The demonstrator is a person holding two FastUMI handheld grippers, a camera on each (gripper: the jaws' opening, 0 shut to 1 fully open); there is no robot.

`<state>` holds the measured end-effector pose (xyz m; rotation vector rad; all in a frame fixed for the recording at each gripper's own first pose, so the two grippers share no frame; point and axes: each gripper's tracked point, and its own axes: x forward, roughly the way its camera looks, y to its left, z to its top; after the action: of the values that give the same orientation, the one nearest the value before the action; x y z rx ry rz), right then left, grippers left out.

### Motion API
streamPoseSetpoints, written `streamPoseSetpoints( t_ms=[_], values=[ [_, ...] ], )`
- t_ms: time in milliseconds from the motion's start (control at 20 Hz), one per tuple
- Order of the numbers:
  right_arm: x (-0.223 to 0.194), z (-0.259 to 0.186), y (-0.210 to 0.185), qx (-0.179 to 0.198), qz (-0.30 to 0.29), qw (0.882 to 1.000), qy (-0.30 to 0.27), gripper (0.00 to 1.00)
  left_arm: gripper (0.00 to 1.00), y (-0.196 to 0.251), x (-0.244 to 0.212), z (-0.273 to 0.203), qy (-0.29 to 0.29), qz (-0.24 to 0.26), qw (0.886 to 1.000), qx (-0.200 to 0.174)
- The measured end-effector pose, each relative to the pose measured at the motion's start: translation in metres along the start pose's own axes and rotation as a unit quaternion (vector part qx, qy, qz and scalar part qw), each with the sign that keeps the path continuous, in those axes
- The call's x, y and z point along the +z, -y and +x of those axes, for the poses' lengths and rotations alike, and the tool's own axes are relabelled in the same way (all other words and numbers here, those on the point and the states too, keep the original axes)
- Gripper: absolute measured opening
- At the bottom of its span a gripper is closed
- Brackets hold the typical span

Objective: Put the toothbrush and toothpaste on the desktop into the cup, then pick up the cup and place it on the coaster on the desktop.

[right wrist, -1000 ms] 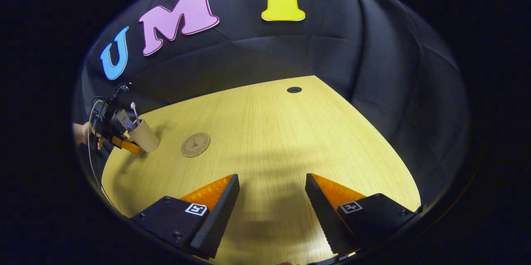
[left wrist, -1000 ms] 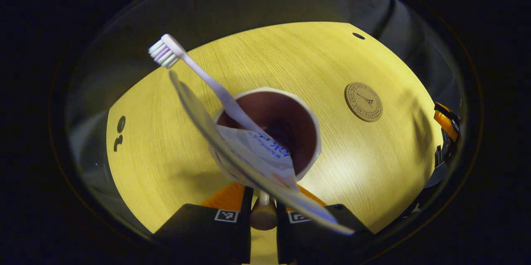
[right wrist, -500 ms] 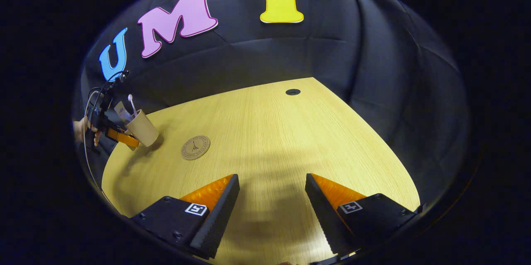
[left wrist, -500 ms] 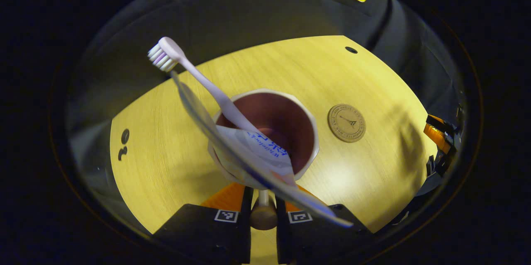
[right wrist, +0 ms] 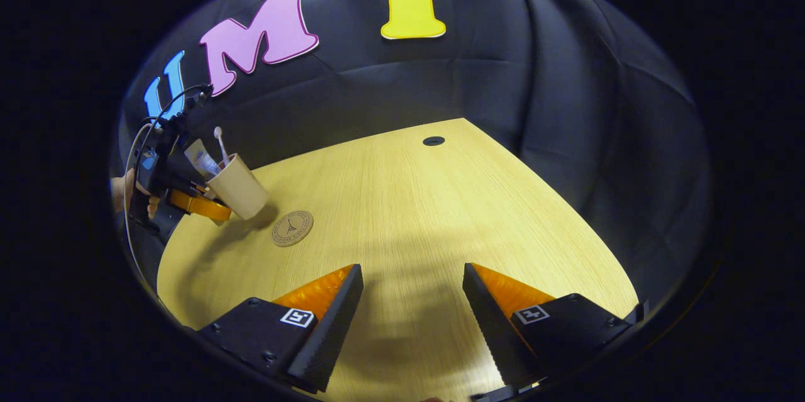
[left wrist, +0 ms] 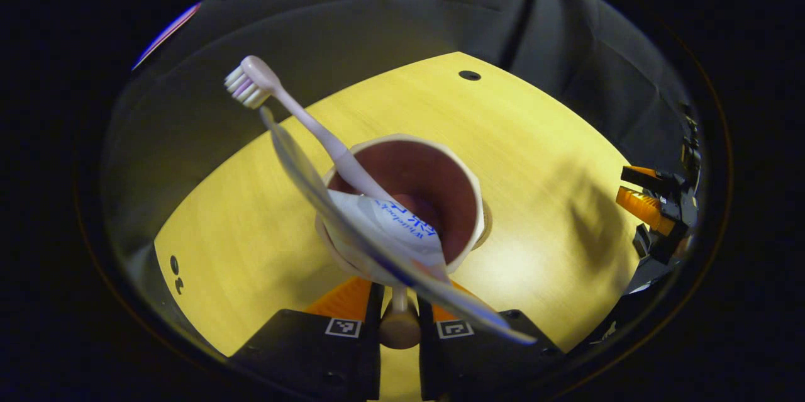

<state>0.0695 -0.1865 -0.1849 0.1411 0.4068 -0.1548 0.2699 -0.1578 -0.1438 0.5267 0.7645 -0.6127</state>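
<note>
Pale wood grain runs across the desk (right wrist: 409, 201), and above it the left gripper (left wrist: 399, 311) carries the cup (left wrist: 402, 201) clear of the surface. Its fingers (left wrist: 371, 326) sit close together, clamped on the near wall of the cup, one inside the rim and one outside as far as I can tell. That pinch leaves the mouth free, so the toothbrush (left wrist: 295, 116) and the toothpaste (left wrist: 377, 232) stand inside, leaning out toward the gripper side. In the right gripper view the cup (right wrist: 239, 187) hangs tilted, just beside the coaster (right wrist: 292, 228) and not yet on it; loading looks done and the carry to the coaster is the step in hand. The tilt likely comes from holding by one wall, and the leaning tube could tip out if lowered sharply. The right gripper (right wrist: 412, 307) waits over bare desk, its fingers (right wrist: 327, 320) wide apart and holding nothing.
</note>
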Motion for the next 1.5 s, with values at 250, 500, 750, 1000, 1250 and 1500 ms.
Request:
streamPoseSetpoints(
  t_ms=[250,500,750,1000,1250,1500],
  values=[
    [-0.003,-0.006,0.005,-0.005,0.004,1.0,0.002,0.98,0.29,0.029,0.012,0.021,-0.009,0.033,0.999,-0.012],
    [-0.01,-0.011,0.01,-0.012,0.016,1.0,-0.004,0.98,0.29,0.046,0.013,0.039,-0.025,0.047,0.998,-0.015],
    [-0.016,-0.017,0.012,-0.012,0.023,1.0,-0.005,0.98,0.3,0.047,0.011,0.047,-0.041,0.048,0.998,-0.007],
    [-0.022,-0.024,0.014,-0.012,0.026,1.0,-0.006,0.98,0.35,0.048,0.016,0.037,-0.035,0.047,0.998,0.003],
    [-0.018,-0.034,0.021,-0.014,0.034,0.999,-0.001,0.98,0.69,0.053,0.02,0.005,-0.003,0.025,1.0,0.001],
    [-0.002,-0.051,0.013,-0.009,0.029,0.999,0.016,0.98,0.98,0.06,0.017,-0.063,0.085,-0.034,0.996,0.011]
  ],
)
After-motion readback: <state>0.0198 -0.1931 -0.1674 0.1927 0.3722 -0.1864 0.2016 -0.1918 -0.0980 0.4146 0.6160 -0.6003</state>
